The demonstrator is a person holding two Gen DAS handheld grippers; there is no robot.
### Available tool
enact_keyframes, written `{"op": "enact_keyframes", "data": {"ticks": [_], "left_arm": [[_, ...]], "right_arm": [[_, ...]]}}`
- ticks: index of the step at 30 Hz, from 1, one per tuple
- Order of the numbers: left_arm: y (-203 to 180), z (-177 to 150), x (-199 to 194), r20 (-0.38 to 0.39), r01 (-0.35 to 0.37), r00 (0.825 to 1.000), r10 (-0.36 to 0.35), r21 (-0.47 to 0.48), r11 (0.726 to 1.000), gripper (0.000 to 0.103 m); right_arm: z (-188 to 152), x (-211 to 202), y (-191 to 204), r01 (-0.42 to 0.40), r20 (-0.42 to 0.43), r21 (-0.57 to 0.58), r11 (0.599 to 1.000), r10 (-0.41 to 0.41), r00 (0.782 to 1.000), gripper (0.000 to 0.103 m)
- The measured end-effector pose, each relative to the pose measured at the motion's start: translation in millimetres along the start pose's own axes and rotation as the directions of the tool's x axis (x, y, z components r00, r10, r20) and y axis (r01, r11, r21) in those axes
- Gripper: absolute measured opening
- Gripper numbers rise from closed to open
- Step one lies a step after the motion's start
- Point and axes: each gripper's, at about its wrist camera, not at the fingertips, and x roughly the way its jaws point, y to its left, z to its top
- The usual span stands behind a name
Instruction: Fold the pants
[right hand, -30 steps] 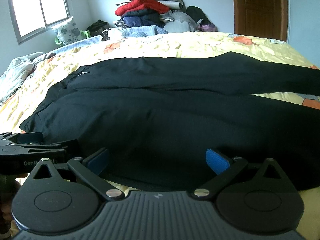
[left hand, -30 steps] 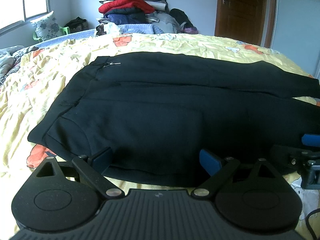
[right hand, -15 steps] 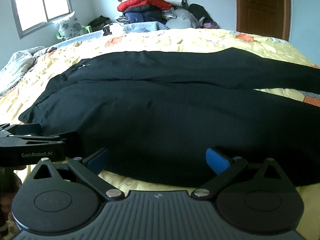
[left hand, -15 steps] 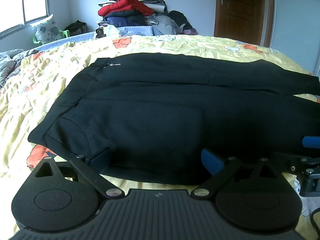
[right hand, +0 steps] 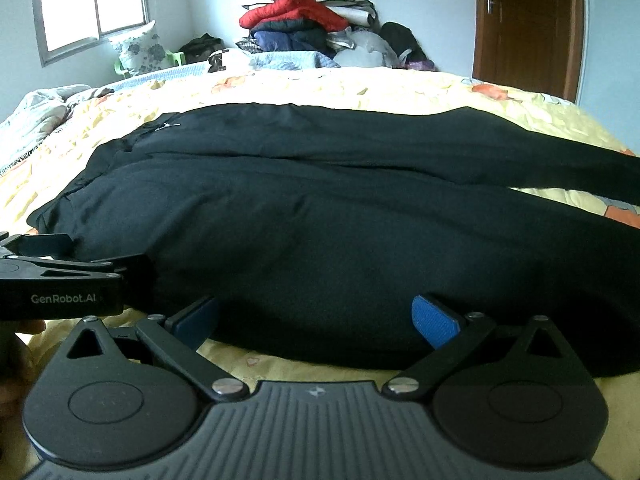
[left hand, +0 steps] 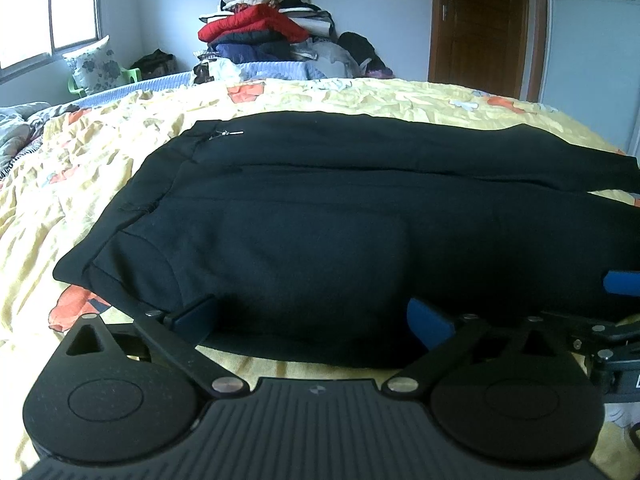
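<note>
I have lowered my left gripper and right gripper, both wide open and empty, to the pants near edge; pinching comes next.

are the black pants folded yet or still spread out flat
Spread out: the black pants lie full length on the yellow bedspread, both legs side by side, no fold.

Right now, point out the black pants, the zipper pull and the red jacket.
black pants (left hand: pixel 320 240), left wrist view, middle of near leg.
zipper pull (left hand: pixel 230 133), left wrist view, silver tab.
red jacket (right hand: pixel 296 12), right wrist view, its top.

Black pants, spread flat, waistband left, legs extending right
</note>
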Motion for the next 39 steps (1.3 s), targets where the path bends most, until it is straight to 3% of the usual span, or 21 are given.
{"op": "enact_keyframes", "data": {"ticks": [39], "left_arm": [[5.1,-2.4,1.6,0.002,0.021,1.000,-0.021,-0.023,1.000,0.103]], "right_arm": [[-5.0,1.0,9.5,0.031,0.017,-0.024,0.999,-0.031,0.999,0.103]]}}
